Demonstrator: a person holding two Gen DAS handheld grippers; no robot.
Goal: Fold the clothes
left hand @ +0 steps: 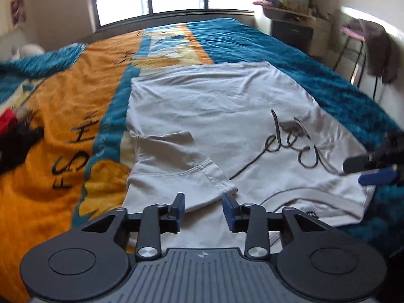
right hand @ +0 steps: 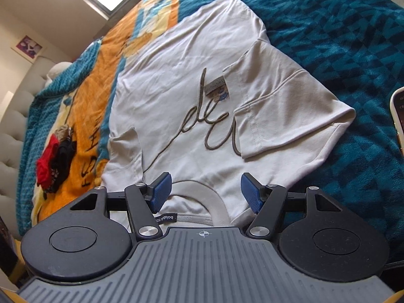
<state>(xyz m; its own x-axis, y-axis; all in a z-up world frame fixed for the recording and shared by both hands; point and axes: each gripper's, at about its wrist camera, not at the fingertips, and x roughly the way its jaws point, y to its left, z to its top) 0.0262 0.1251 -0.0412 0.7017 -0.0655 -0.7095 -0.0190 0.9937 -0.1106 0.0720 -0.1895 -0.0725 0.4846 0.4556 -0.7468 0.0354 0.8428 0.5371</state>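
Observation:
A cream T-shirt (left hand: pixel 214 106) (right hand: pixel 176 75) with dark cursive lettering lies flat on the bed, neckline towards me. Both sleeves are folded in over the body: one sleeve (left hand: pixel 181 156) near my left gripper, the other sleeve (right hand: pixel 277 106) on the right side. My left gripper (left hand: pixel 203 203) hovers open just short of the folded sleeve's hem, nothing between its blue pads. My right gripper (right hand: pixel 205 189) is open over the collar (right hand: pixel 197 189), holding nothing. In the left wrist view the right gripper (left hand: pixel 363 171) shows at the shirt's right shoulder.
A teal and orange blanket (left hand: pixel 75 96) (right hand: pixel 341 38) covers the bed. A pile of red and black clothes (right hand: pixel 54 161) (left hand: pixel 10 136) lies to the left. A phone (right hand: pixel 399 116) sits at the right edge. A shelf (left hand: pixel 290 10) and a draped chair (left hand: pixel 378 50) stand beyond the bed.

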